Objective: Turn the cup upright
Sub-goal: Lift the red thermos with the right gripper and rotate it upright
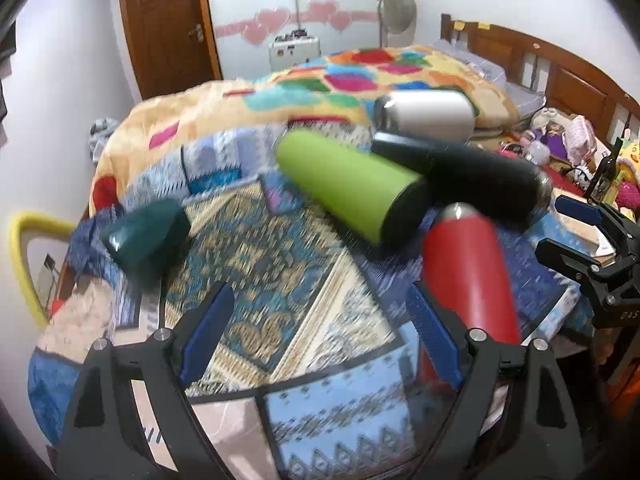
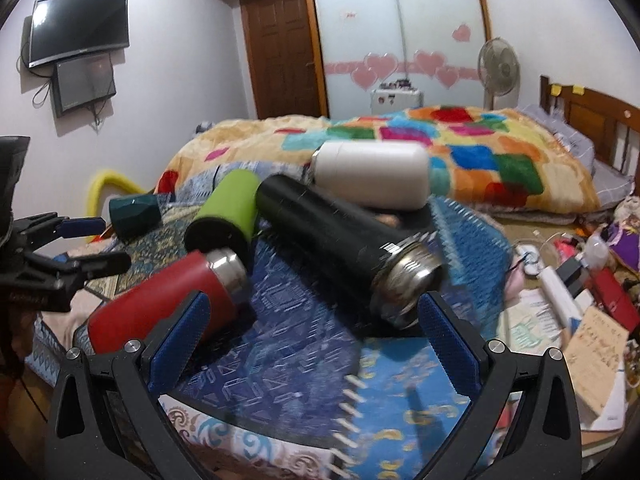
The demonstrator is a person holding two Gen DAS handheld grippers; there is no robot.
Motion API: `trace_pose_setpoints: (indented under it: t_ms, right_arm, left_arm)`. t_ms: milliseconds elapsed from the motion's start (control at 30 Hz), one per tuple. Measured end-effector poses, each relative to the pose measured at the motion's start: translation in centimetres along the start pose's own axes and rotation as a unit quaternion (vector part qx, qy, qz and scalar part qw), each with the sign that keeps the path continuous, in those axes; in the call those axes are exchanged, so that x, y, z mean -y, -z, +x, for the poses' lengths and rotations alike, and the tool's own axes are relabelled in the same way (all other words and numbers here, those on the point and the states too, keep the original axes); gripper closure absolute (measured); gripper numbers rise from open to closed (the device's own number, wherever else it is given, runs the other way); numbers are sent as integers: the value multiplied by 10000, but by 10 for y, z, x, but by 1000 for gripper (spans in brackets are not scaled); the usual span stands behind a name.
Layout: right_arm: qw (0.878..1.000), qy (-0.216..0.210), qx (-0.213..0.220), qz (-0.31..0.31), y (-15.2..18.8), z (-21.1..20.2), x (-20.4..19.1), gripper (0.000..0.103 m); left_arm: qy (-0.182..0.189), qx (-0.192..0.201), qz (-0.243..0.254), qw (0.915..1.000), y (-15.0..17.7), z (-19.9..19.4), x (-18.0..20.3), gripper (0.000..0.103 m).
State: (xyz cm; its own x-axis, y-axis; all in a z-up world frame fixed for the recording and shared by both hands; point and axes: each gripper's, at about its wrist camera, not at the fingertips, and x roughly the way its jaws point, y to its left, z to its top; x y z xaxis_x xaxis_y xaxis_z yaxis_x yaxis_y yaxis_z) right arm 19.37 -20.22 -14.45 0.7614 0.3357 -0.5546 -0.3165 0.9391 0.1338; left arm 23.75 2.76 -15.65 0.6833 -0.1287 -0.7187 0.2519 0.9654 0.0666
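Several flasks lie on their sides on a patterned mat. In the left wrist view: a red flask [image 1: 468, 276], a green one [image 1: 352, 188], a black one [image 1: 472, 172], a white one [image 1: 428, 114] and a dark teal cup [image 1: 146, 232]. My left gripper [image 1: 320, 328] is open and empty, with the red flask beside its right finger. In the right wrist view my right gripper [image 2: 312, 340] is open and empty, with the black flask's steel mouth [image 2: 404, 280] just ahead and the red flask [image 2: 160, 300] by its left finger. The green flask [image 2: 228, 212], white flask [image 2: 372, 176] and teal cup [image 2: 134, 210] lie behind.
The other gripper shows at the right edge of the left wrist view [image 1: 592, 248] and at the left edge of the right wrist view [image 2: 60, 248]. A colourful quilt [image 2: 460, 140] is heaped behind. Papers, boxes and clutter [image 2: 580, 300] lie at the right.
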Motion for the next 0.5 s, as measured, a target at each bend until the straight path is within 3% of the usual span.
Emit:
trace_pose_setpoints:
  t_ms: [133,500]
  right_arm:
    - [9991,-68,-226,-359,5,14,-19,0]
    - [9946,120,-352,-968,0,13,-28,0]
  left_arm:
    - [-84,-39,48,9999,13,2,-3,15]
    - [428,-33,-33,9991,35,-3,15,16]
